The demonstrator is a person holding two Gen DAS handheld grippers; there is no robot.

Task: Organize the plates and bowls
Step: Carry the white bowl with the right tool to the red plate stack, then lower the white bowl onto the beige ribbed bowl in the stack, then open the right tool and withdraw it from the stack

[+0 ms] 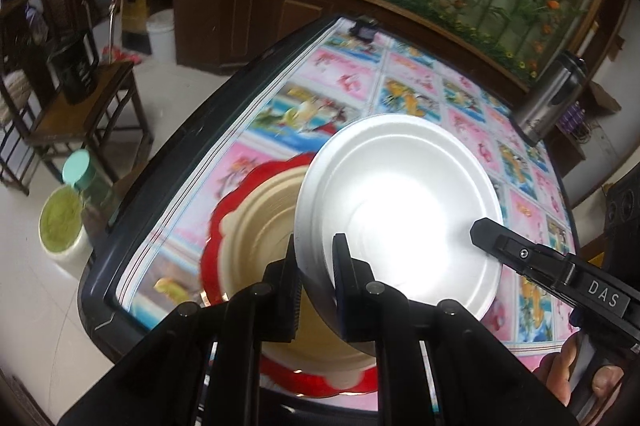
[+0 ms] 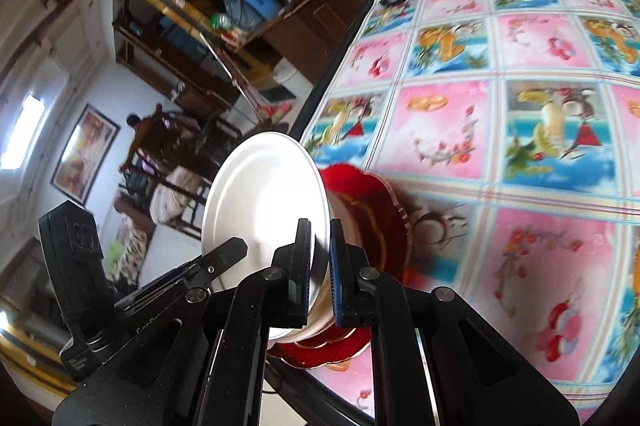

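Note:
A white foam bowl (image 1: pixel 400 194) (image 2: pixel 260 194) hangs tilted over the table, held from both sides. My left gripper (image 1: pixel 316 246) is shut on its near rim, one finger inside and one outside. My right gripper (image 2: pixel 320 226) is shut on the opposite rim; in the left wrist view it (image 1: pixel 480 226) reaches in from the right. The left gripper (image 2: pixel 236 246) shows at the bowl's left edge in the right wrist view. Just below the white bowl a beige bowl (image 1: pixel 260 226) sits on a red scalloped plate (image 1: pixel 212 258) (image 2: pixel 360 194) near the table's corner.
The table (image 1: pixel 400 74) has a pink and blue picture cloth and a dark rim. A steel flask (image 1: pixel 552 98) stands at its far right, a small black object (image 1: pixel 364 28) at the far corner. A wooden chair (image 1: pixel 80 114), a teal-lidded jar (image 1: pixel 80 170) and a bucket (image 1: pixel 64 222) stand on the floor left.

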